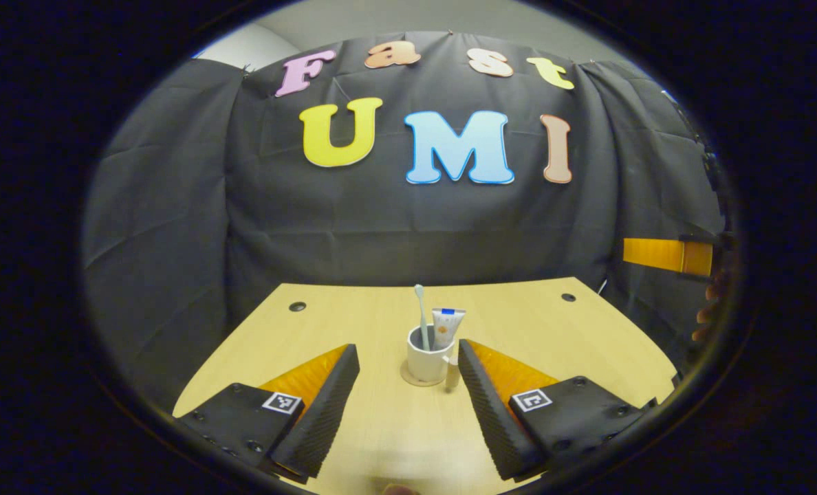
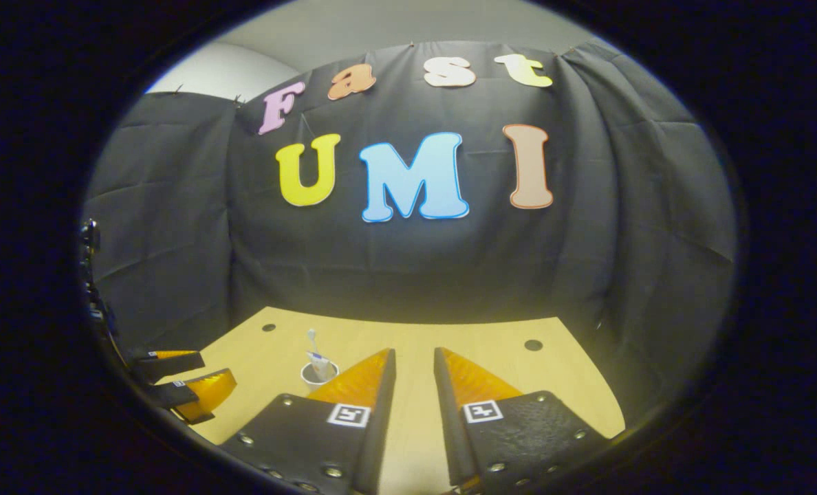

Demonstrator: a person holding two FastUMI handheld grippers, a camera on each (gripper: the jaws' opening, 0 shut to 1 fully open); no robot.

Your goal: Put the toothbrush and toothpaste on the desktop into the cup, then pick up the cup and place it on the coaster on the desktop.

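Left gripper view: the left gripper point(image 1: 408, 385) stands wide apart, holding nothing, just short of the cup point(image 1: 429, 357). The cup sits on the coaster point(image 1: 408, 379) at mid-desktop point(image 1: 587, 337), toothbrush point(image 1: 421, 316) and toothpaste point(image 1: 448, 323) upright inside. It is probably light and rigid; take it by the wall.

Right gripper view: the right gripper point(image 2: 414, 375) is narrowly parted and empty, with open desktop around it.

The white cup point(image 1: 428, 360) stands upright on the round coaster point(image 1: 408, 379) — toothbrush point(image 1: 421, 315) and toothpaste point(image 1: 447, 323) upright inside.
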